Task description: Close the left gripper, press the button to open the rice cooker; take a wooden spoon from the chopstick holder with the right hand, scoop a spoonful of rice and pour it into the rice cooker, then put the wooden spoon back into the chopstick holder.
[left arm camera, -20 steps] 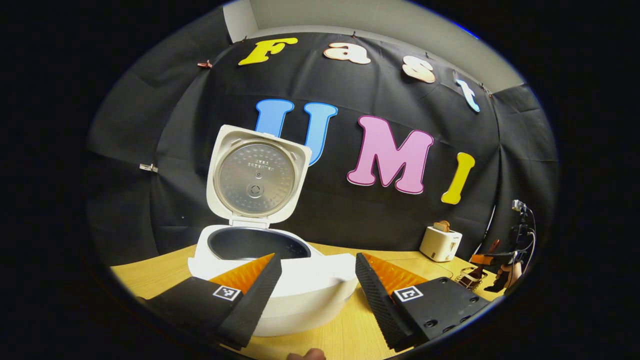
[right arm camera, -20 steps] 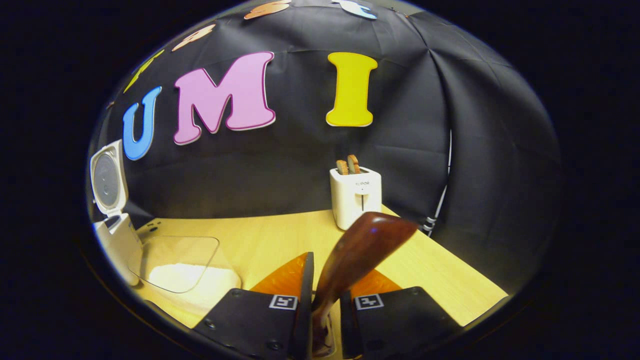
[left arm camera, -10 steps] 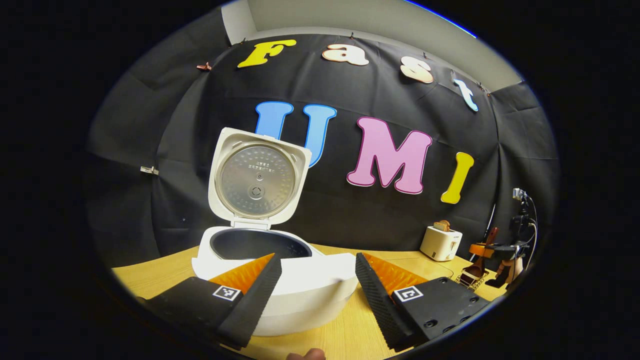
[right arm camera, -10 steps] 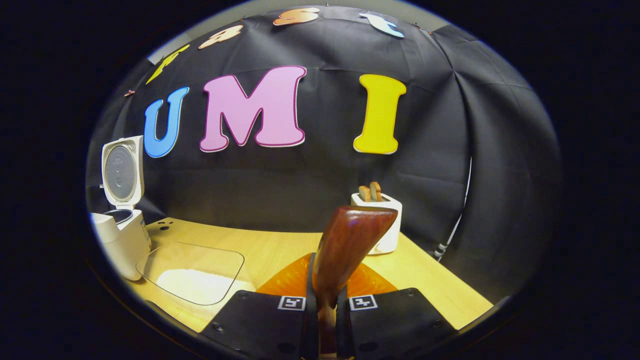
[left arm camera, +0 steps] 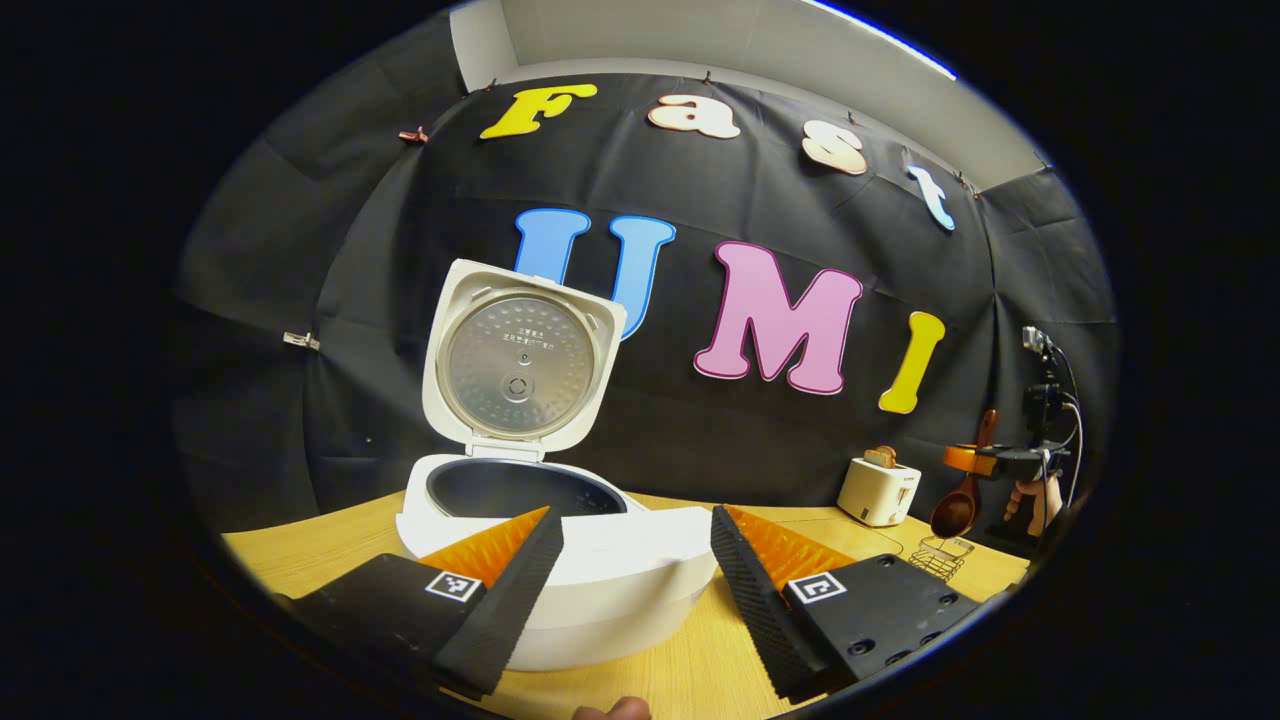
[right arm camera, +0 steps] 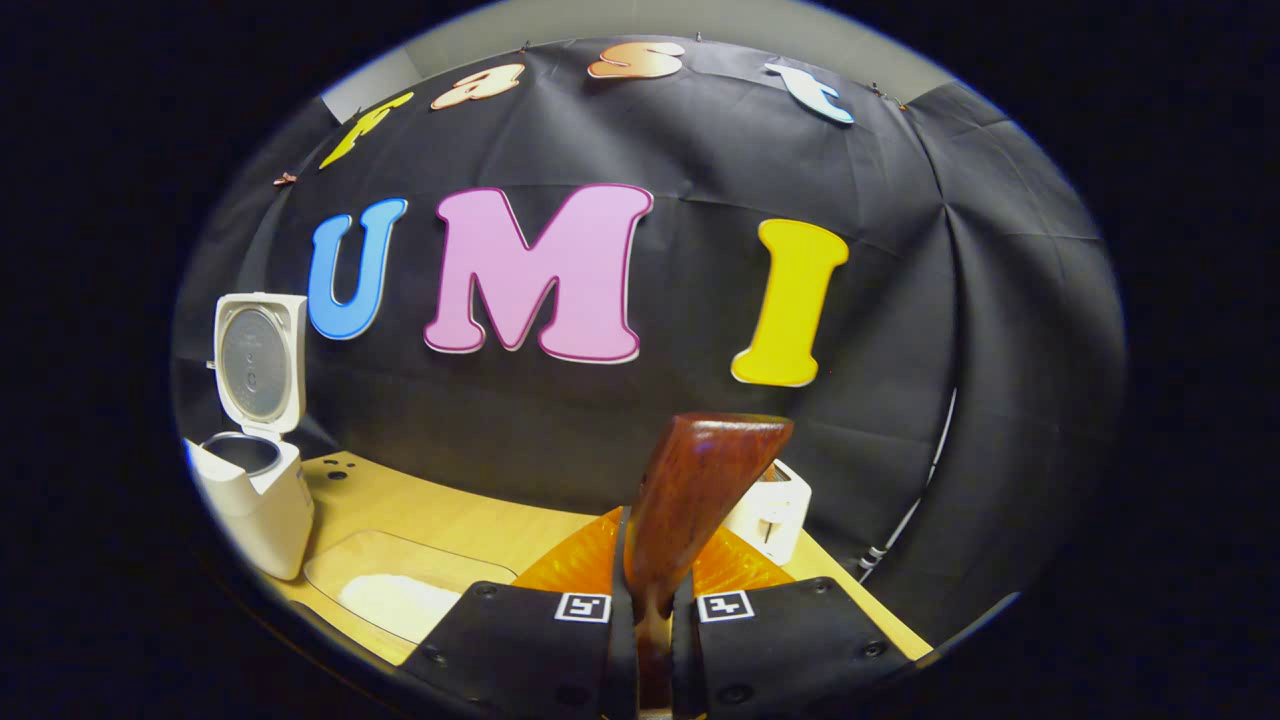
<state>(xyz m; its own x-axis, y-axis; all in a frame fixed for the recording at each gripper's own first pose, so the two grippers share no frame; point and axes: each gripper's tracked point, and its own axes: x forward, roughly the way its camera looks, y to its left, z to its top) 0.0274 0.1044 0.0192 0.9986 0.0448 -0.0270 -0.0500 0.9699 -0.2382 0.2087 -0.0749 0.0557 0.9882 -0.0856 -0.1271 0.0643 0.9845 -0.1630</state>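
A: Cooker (left arm camera: 560, 560) open?
B: Yes, lid up, just ahead of the left tool (left arm camera: 636, 570), whose jaws gape empty.
A: Spoon (right arm camera: 690, 500)?
B: Clamped in the right tool (right arm camera: 650, 610), clear of the holder (left arm camera: 943, 556). Scooping, pouring, returning remain.

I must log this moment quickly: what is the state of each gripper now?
Left gripper: open, holding nothing, in front of the open rice cooker.
Right gripper: closed on the wooden spoon handle.

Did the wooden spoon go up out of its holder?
Yes. In the left gripper view, the wooden spoon, held by the right claw, has risen clear above the wire chopstick holder beside the toaster.
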